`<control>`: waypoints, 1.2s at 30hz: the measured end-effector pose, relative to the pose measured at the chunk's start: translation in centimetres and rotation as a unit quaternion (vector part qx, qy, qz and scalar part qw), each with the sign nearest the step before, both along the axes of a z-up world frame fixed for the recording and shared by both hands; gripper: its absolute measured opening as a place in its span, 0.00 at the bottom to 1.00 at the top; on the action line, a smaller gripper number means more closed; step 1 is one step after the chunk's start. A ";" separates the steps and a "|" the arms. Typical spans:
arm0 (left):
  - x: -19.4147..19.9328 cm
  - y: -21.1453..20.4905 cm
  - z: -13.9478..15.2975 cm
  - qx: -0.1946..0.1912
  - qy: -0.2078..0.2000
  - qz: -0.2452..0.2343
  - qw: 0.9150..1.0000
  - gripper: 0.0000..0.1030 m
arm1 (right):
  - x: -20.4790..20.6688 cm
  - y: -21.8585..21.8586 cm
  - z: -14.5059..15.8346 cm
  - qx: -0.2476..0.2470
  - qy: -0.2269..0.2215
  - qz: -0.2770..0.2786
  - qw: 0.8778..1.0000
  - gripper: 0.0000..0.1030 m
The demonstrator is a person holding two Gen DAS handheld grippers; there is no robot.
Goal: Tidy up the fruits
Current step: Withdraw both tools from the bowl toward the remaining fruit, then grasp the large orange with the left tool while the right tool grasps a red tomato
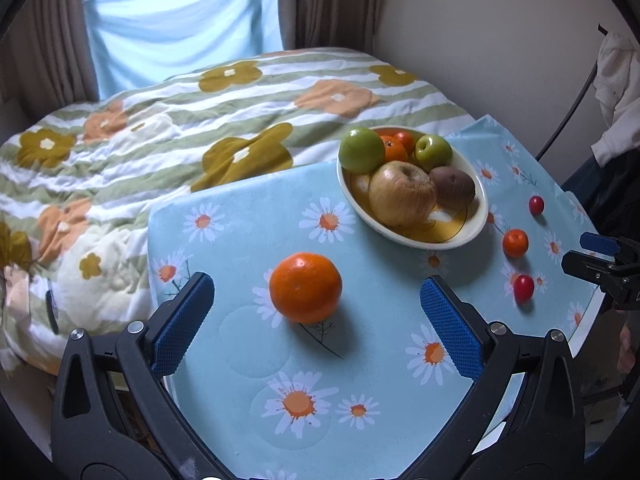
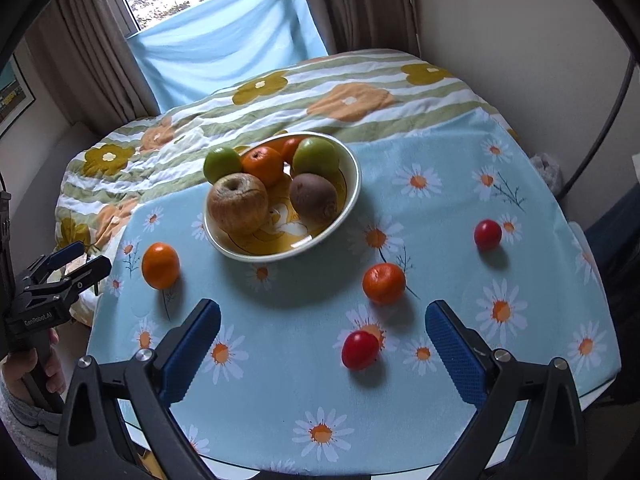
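A white bowl (image 1: 472, 236) (image 2: 354, 184) on the daisy tablecloth holds two green apples, a wrinkled apple, a brown fruit and tangerines. A large tangerine (image 1: 305, 287) (image 2: 160, 265) lies on the cloth just ahead of my open, empty left gripper (image 1: 317, 300). A small tangerine (image 2: 383, 283) (image 1: 515, 243) and a red cherry tomato (image 2: 359, 349) (image 1: 523, 288) lie just ahead of my open, empty right gripper (image 2: 322, 322). Another cherry tomato (image 2: 487, 234) (image 1: 536, 205) lies farther right.
The table (image 2: 440, 380) stands against a bed with a flowered quilt (image 1: 160, 140) (image 2: 360, 92). Curtains and a window are behind. The left gripper shows at the left edge of the right wrist view (image 2: 76, 262), the right gripper at the right edge of the left wrist view (image 1: 588, 254).
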State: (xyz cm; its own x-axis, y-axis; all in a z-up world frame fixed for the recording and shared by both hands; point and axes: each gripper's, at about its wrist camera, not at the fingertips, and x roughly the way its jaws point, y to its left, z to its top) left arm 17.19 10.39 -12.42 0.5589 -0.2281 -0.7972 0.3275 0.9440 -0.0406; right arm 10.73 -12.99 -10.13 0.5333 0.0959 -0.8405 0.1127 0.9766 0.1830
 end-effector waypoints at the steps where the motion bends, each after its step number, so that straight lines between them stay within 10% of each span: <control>1: 0.2 0.0 -0.5 0.003 0.003 -0.003 1.000 1.00 | -0.2 -0.1 -0.6 -0.002 0.005 -0.005 1.000 0.99; 11: 2.3 -1.3 -5.3 0.042 0.014 -0.029 0.999 0.95 | -1.3 -0.5 -5.3 -0.021 0.015 -0.044 0.999 0.97; 22: 4.3 -1.6 -8.3 0.049 0.044 -0.027 0.997 0.66 | -1.3 -0.5 -8.4 -0.020 0.045 -0.051 0.997 0.73; 36: 4.2 -1.3 -8.3 0.048 0.042 -0.023 0.998 0.65 | -0.6 0.4 -8.6 -0.045 0.044 -0.039 0.997 0.54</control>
State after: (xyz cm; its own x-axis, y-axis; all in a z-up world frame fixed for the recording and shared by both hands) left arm 21.40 9.07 -20.73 0.4803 -0.1723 -0.8600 0.3701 0.9288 0.0205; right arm 10.11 -12.59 -18.70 0.4607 -0.0218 -0.8873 0.2011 0.9763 0.0804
